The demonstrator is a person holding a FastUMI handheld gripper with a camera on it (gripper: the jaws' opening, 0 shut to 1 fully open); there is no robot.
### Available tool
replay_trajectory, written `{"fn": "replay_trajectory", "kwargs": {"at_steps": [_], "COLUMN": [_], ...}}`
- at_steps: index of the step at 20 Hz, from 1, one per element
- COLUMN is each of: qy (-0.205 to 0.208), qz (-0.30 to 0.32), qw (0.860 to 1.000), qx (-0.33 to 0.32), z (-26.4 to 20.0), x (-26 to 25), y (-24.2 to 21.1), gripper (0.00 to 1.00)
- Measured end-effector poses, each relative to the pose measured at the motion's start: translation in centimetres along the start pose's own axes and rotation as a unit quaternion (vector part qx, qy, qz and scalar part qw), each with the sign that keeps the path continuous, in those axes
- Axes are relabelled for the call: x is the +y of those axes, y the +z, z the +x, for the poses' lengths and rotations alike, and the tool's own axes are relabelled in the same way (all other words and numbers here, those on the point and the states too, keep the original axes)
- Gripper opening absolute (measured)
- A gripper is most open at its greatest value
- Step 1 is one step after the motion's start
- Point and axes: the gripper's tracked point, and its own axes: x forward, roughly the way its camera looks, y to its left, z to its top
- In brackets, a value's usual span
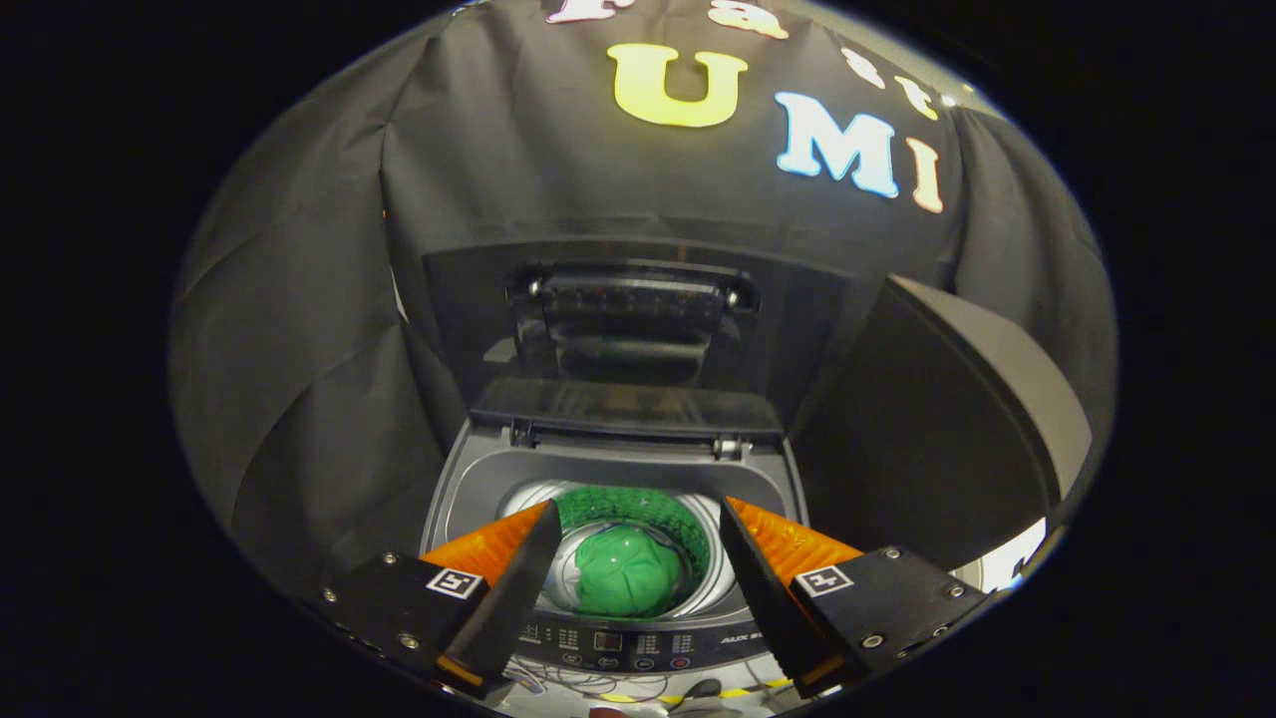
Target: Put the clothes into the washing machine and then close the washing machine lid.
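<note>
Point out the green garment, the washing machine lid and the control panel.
green garment (pixel 626 570): gripper view, on its bunched middle, down in the drum between the open fingers.
washing machine lid (pixel 630 329): gripper view, on the raised lid's handle.
control panel (pixel 623 643): gripper view, on the front strip of buttons.

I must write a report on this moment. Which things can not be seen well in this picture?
- Drum bottom: the green cloth in the washing machine covers it.
- Control panel: markings too small, ends hidden behind the open gripper fingers.
- Raised lid: dark, detail unclear.
- Dark object beside the machine: cut off, cannot identify.
</note>
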Motion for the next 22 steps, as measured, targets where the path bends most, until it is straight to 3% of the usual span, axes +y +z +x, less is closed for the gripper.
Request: {"fn": "replay_trajectory", "kwargs": {"at_steps": [5, 11, 17, 22], "qy": [-0.021, -0.033, -0.031, -0.020], "qz": [0.003, 0.022, 0.014, 0.046], "qw": [0.998, 0.994, 0.995, 0.994], "qx": [-0.062, -0.103, -0.097, -0.095], "z": [-2.5, -2.0, 1.9, 5.9], "x": [-1.8, -3.6, -3.9, -4.8], "y": [6.8, 13.4, 18.1, 21.1], "gripper": [0.98, 0.97, 0.97, 0.97]}}
